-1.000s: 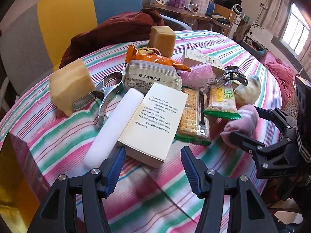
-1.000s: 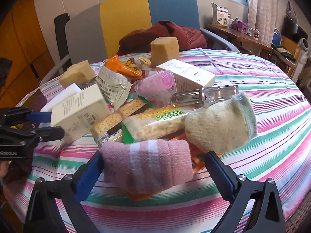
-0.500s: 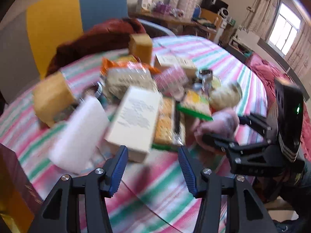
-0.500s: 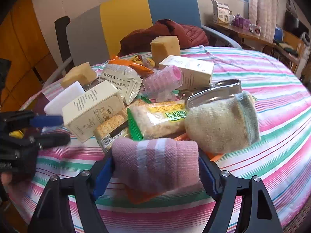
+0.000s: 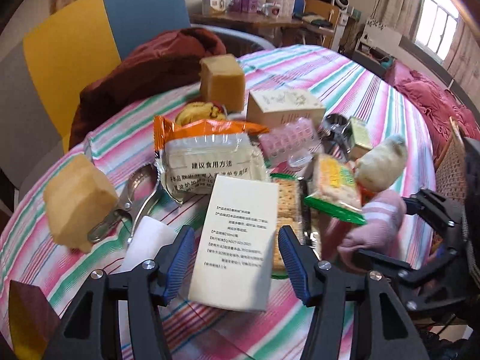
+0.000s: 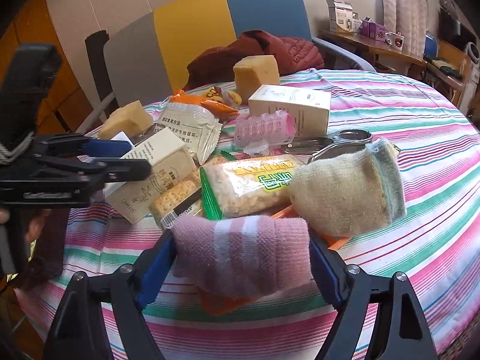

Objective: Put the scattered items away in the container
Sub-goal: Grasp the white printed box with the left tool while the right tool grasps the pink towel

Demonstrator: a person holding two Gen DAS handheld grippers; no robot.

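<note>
Through my left wrist camera, my left gripper (image 5: 234, 258) has its jaws spread to either side of the near end of the white box (image 5: 237, 240), with a gap on each side and nothing pinched yet. The box lies toward the near edge of the desk (image 5: 345, 87), its far end resting against the cracker pack (image 5: 288, 207). I judge it light, stiff card with smooth faces, so I would close across its narrow width near the middle of its long sides, gently enough not to dent the walls. A gold container (image 5: 18, 315) shows at the lower left corner, past the desk edge; I cannot tell how deep it is.

Through my right wrist camera, my right gripper (image 6: 240, 255) has its jaws pressed in on the pink rolled sock (image 6: 243, 252), one blue pad at each end of the roll, at the desk's near edge. It is soft and light and gives under the pads; I judge the hold safe from slipping, though the roll may loosen. Just beyond lie the cream sock (image 6: 348, 186) and the green snack bar (image 6: 249, 183).
</note>
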